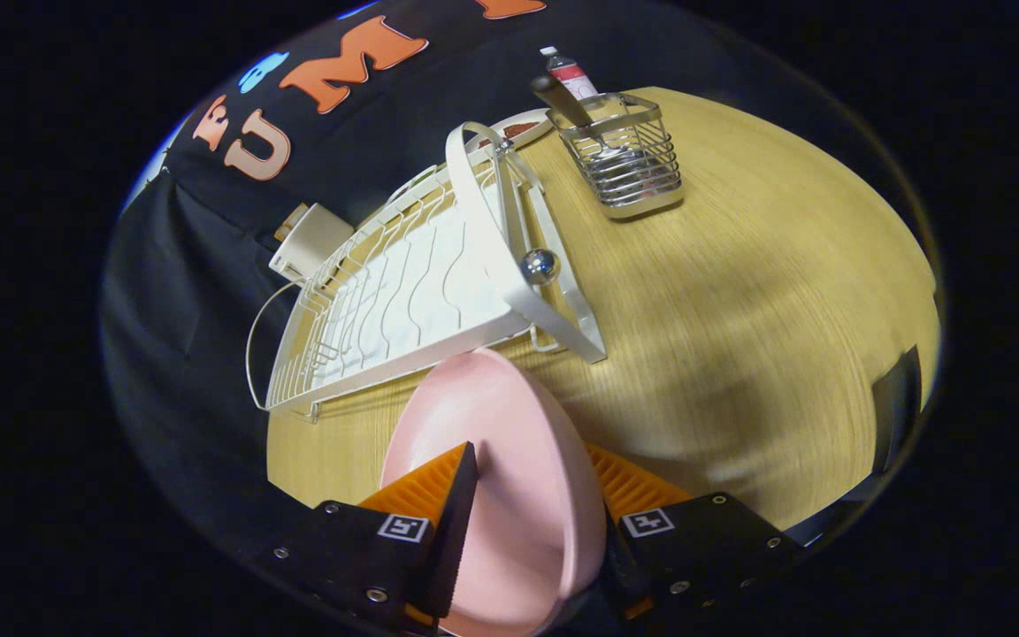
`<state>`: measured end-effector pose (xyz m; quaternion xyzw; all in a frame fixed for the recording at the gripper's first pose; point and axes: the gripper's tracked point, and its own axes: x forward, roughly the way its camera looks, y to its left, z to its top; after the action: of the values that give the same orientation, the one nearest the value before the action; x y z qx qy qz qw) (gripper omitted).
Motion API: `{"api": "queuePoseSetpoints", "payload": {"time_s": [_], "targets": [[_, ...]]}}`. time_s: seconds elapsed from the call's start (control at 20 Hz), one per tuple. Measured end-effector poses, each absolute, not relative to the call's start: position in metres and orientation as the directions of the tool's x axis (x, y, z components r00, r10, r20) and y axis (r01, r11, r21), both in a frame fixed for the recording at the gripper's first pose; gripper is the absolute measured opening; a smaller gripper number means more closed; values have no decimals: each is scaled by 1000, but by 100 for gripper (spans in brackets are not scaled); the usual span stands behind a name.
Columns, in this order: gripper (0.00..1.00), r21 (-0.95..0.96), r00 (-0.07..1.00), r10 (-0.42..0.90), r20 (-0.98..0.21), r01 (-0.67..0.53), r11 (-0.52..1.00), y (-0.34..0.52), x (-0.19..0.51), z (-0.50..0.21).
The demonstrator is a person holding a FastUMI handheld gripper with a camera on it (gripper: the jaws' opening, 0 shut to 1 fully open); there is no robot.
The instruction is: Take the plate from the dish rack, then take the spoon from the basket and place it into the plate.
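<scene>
A pink plate (509, 460) stands on edge between my two fingers, and my gripper (527, 482) is shut on it, holding it above the wooden table (739, 292). Beyond the plate lies the white wire dish rack (412, 292), with nothing in its slots. Farther off, past the rack's handle, a wire basket (629, 159) stands on the table with a spoon (563, 102) in it, handle sticking up. The view is tilted.
A small bottle (570, 72) stands behind the basket. Another plate (523, 130) with something dark on it lies at the rack's far end. A white box (310, 239) sits against the black cloth wall beside the rack.
</scene>
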<state>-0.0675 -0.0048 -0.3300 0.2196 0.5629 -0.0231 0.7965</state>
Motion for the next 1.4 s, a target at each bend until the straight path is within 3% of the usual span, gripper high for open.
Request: {"api": "queuePoseSetpoints", "payload": {"time_s": [0.2, 0.5, 0.9, 1.15, 1.4], "targets": [[77, 227, 368, 121, -922, 259, 939, -30, -63, -326], [80, 223, 437, 101, -894, 238, 945, -38, -51, -310], [87, 77, 671, -53, -740, 162, 984, -83, -2, -265], [83, 2, 802, -120, -586, 149, 989, -102, 39, -252], [64, -66, 850, -160, -502, 147, 987, -113, 68, -250]]}}
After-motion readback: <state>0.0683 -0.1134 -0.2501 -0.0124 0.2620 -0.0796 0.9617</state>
